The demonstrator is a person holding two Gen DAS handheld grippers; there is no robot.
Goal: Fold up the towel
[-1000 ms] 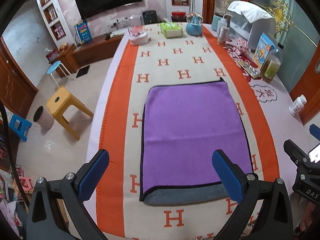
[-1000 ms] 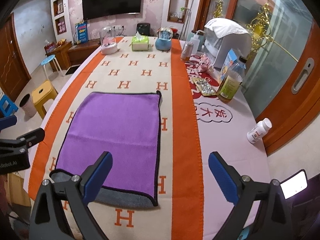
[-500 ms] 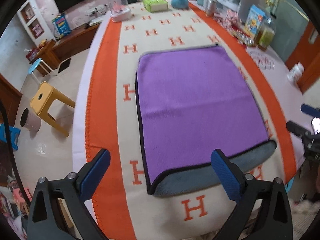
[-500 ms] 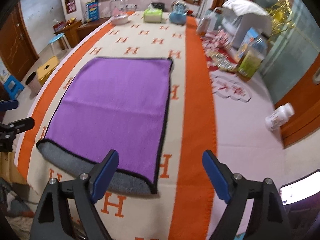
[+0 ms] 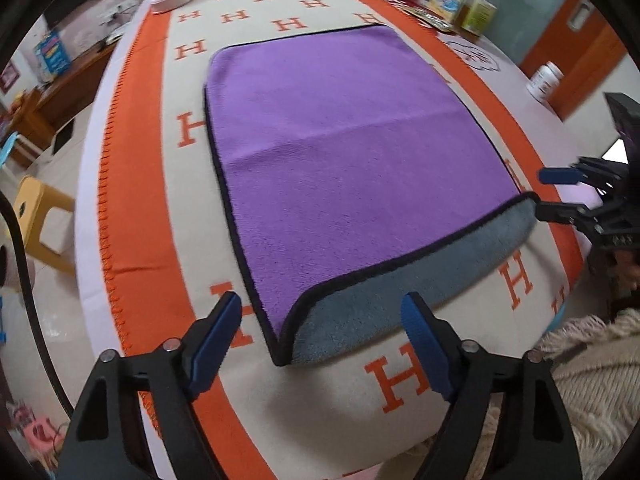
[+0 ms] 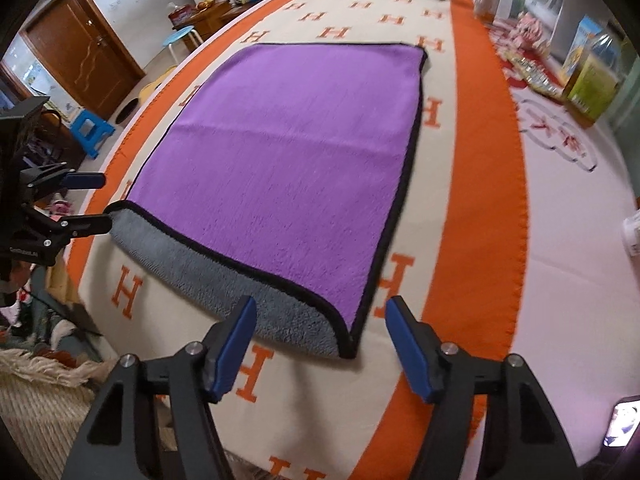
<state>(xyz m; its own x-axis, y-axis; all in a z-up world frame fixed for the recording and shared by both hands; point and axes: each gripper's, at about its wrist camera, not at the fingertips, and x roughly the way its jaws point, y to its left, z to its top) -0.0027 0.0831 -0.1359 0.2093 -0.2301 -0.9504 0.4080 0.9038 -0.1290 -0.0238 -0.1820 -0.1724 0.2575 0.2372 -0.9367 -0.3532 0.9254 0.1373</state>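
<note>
the towel (image 5: 352,152) lies flat on the cloth (image 5: 320,400) of the table, inside the cream band between the two orange stripes. its long axis runs from the near table edge toward the far end, parallel to the stripes; its short edges face the grippers and the far clutter.

appearance: purple pile on top, grey underside, black piping on all edges. the upper layer stops short of the near end, so a grey strip (image 6: 224,280) shows along the near short edge. the black-edged purple border crosses this strip on a slant. a shallow crease runs across the purple face about midway. both near corners rest on the cloth.

left gripper (image 5: 324,340): jaws wide apart, holding nothing. it sits low at the near left corner of the towel, which lies between the blue pads (image 5: 216,340).

right gripper (image 6: 320,344): jaws wide apart, holding nothing. it sits low at the near right corner, which lies between its pads. in the left view, its lower finger tip is just beside that corner; contact cannot be confirmed.

a white bottle (image 5: 545,80) lies on the table right of the towel, well apart from it.
</note>
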